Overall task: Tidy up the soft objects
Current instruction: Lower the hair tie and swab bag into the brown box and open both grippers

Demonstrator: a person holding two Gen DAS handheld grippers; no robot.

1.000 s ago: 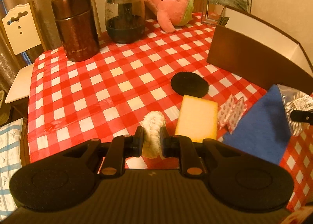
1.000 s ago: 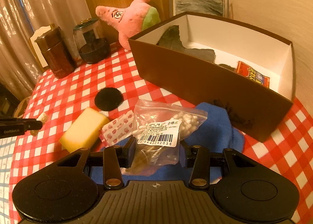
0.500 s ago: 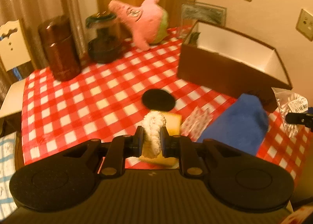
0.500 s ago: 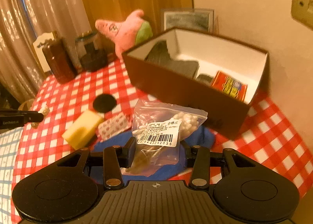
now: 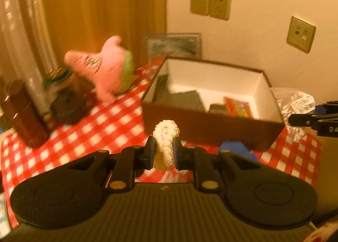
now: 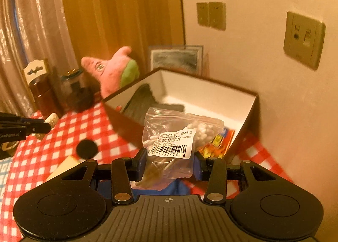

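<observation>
We have our left gripper (image 5: 163, 153) clamped on a fluffy cream scrunchie (image 5: 165, 142), the narrow jaws pressing its sides so that it stands up between them, lifted clear of the red checked tablecloth (image 5: 101, 128). Just past it sits the brown box (image 5: 211, 130), open at the top and white inside, with a dark cloth (image 6: 145, 100) and a red packet (image 5: 238, 108) already lying on its floor.

Our right gripper (image 6: 169, 166) is closed about halfway on a clear plastic bag (image 6: 175, 134) (barcode label facing us, small white pieces inside), which it holds up in front of the box's near wall, above the blue cloth (image 6: 175, 188). In the left view the bag hangs off the box's right end.

On the tablecloth to the left lie a black round pad (image 6: 87, 148) and a yellow sponge (image 6: 63, 167). A pink plush toy (image 5: 105, 68) leans near the box's far corner, beside a dark jar (image 5: 65, 98) and a brown canister (image 5: 23, 115).
</observation>
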